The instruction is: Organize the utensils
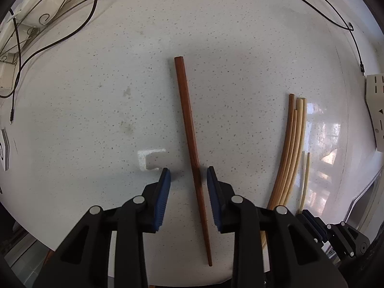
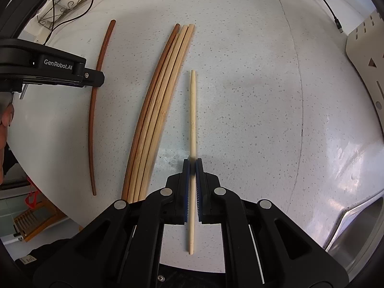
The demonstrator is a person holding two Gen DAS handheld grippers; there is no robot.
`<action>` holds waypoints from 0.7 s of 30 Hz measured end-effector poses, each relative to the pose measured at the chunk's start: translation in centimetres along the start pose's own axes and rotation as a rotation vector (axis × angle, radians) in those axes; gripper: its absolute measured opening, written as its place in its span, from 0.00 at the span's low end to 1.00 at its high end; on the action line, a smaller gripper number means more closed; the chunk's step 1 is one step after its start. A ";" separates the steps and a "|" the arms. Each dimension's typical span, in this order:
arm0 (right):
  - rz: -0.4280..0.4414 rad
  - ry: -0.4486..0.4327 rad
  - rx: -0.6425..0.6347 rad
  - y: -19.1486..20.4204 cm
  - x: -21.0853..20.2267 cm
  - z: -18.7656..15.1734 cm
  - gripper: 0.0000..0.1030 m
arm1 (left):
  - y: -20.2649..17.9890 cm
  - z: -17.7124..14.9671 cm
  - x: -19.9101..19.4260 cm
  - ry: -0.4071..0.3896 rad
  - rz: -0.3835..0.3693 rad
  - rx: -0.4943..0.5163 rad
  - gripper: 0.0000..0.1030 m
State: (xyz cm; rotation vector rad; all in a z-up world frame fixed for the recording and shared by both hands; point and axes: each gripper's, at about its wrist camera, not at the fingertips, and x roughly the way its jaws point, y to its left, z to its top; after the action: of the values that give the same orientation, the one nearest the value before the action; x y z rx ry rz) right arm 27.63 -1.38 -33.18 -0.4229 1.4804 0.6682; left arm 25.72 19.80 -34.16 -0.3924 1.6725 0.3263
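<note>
1. Nearest the right camera, the right gripper [image 2: 192,165] is clenching a pale chopstick [image 2: 192,110] between its blue pads, gripping it below the middle, with the thin tip trailing back under the tool and the blunt end pointing away across the speckled counter [image 2: 252,84].
2. In the left camera's view, the left gripper [image 1: 189,176] is standing released, its pads straddling a dark red-brown chopstick [image 1: 188,124] that is lying flat; the right pad is sitting just beside the wood and the left one apart from it.
3. Both sticks are looking light, stiff and smooth, so they are likely rolling or pivoting easily; a hold near the middle, where the shaft is thicker, is probably keeping a stick from swinging.
4. Between the two tools, a bundle of chopsticks [image 2: 158,100] is lying side by side, one brown among lighter ones, suggesting the sorted pile is forming there.
5. Open counter is stretching beyond the sticks in both views, giving free room for sliding or lifting.
6. Farther off, black cables [image 1: 79,24] are snaking toward a wire rack [image 1: 43,7] at the far left, a cream slotted object [image 2: 367,55] is sitting at the right edge, and a sink rim [image 2: 355,218] is bordering the near right.
</note>
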 end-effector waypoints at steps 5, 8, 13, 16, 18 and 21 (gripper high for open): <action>-0.010 0.000 -0.015 1.4 0.1 -0.3 0.05 | -0.8 -0.3 0.0 0.004 0.010 0.022 0.15; -0.010 -0.001 -0.020 1.8 -0.1 -0.5 0.05 | -1.3 -0.4 0.0 0.006 0.021 0.036 0.09; -0.002 -0.003 -0.017 2.4 -0.6 -0.8 0.05 | -1.7 -0.1 -0.2 0.013 0.034 0.039 0.07; -0.004 0.000 -0.021 2.9 -0.4 -0.3 0.05 | -2.0 0.0 -0.3 0.023 0.040 0.045 0.07; -0.003 0.002 -0.024 2.6 -0.2 -0.3 0.04 | -2.0 0.3 -0.5 0.032 0.035 0.041 0.07; 0.010 0.007 -0.017 2.5 -0.3 -0.2 0.04 | -1.1 0.5 -0.4 0.048 0.020 0.027 0.07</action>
State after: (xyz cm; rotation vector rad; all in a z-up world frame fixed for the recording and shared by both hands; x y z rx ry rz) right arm 25.88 0.33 -32.59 -0.4314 1.4857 0.6879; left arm 26.65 19.04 -33.80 -0.3659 1.7268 0.3107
